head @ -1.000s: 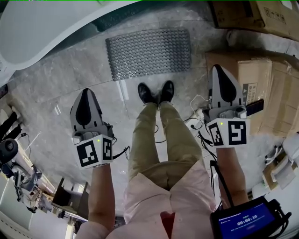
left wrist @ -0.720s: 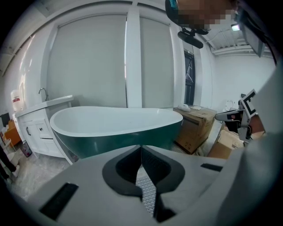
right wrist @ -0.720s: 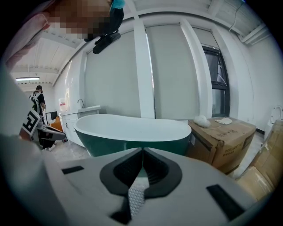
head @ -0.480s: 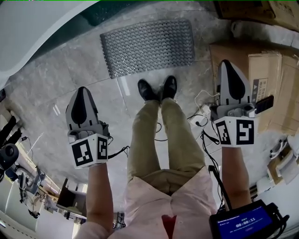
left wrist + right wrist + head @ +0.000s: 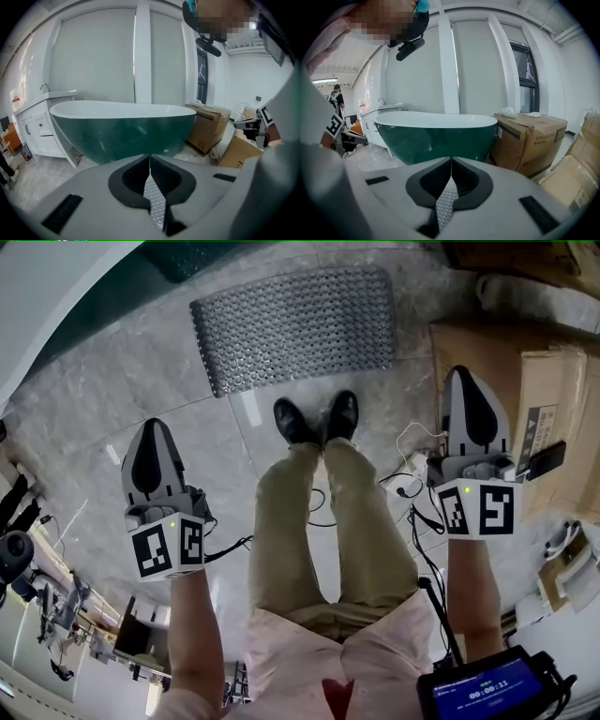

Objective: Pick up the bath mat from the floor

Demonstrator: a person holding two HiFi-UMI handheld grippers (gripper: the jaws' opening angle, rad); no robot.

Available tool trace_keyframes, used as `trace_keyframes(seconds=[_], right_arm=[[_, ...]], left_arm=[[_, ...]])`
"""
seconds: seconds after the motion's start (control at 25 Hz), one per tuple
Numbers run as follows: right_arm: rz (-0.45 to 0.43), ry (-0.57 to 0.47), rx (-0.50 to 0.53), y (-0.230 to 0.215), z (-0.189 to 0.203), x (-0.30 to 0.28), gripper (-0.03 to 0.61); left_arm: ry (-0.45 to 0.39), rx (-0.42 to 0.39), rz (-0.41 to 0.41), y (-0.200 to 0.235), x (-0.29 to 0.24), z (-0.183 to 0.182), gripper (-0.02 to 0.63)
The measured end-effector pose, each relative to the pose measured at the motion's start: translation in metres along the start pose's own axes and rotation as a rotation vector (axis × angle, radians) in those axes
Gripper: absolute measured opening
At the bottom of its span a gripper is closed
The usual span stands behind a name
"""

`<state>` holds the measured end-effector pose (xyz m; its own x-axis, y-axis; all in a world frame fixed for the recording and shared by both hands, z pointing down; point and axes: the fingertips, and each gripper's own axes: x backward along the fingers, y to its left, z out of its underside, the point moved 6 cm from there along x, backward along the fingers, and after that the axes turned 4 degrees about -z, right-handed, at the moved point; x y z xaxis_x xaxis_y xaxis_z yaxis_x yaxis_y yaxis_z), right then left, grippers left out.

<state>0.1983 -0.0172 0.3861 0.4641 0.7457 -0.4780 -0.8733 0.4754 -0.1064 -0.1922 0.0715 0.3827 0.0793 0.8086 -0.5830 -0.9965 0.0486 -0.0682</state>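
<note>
Plainly, the bath mat (image 5: 295,329) is untouched. It lies flat on the floor (image 5: 141,381), a grey rectangle with rounded corners whose whole face is covered in close rows of small nubs or holes; which of the two cannot be told. It sits just ahead of the person's glossy black shoes (image 5: 319,418), with the curved bathtub (image 5: 56,296) on one side and the cardboard boxes (image 5: 506,381) on the other. The floor is pale grey stone-look tile, veined and slightly shiny, with thin joints between slabs.

The left gripper (image 5: 152,427) is held well back from the mat, out to the side of the khaki trousers (image 5: 300,521). It has a smooth grey shell with a black teardrop inset and a white cube with black square markers (image 5: 167,547) at its rear. In the left gripper view its two dark, ribbed pads meet in a single seam with nothing between them. The right gripper (image 5: 466,376) has the same build and hangs above the edge of the boxes and a tangle of thin cables (image 5: 412,488). Its jaws are likewise pressed together and empty.

Both gripper views look level across the room at the tub, an oval bowl that is deep green outside with a smooth white rim. The boxes are plain brown corrugated card, and two small white things rest on one. A dark device with a blue screen (image 5: 487,688) shows by the right forearm.
</note>
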Motion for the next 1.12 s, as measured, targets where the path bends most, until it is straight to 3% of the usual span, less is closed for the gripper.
trace_keyframes(seconds=[0.4,0.68,1.12], right_arm=[[-0.012,0.012,-0.010,-0.011,0.064,-0.031,0.018],[-0.005,0.006,-0.006,-0.016,0.070,-0.041,0.018],[-0.003,0.010,-0.011,-0.034,0.151,-0.092,0.018]], left_arm=[[0.017,-0.007,-0.004,-0.003,-0.040,0.060,0.028],[0.016,0.010,-0.022,0.009,-0.052,0.069,0.028],[0.016,0.022,-0.042,0.009,-0.115,0.139,0.028]])
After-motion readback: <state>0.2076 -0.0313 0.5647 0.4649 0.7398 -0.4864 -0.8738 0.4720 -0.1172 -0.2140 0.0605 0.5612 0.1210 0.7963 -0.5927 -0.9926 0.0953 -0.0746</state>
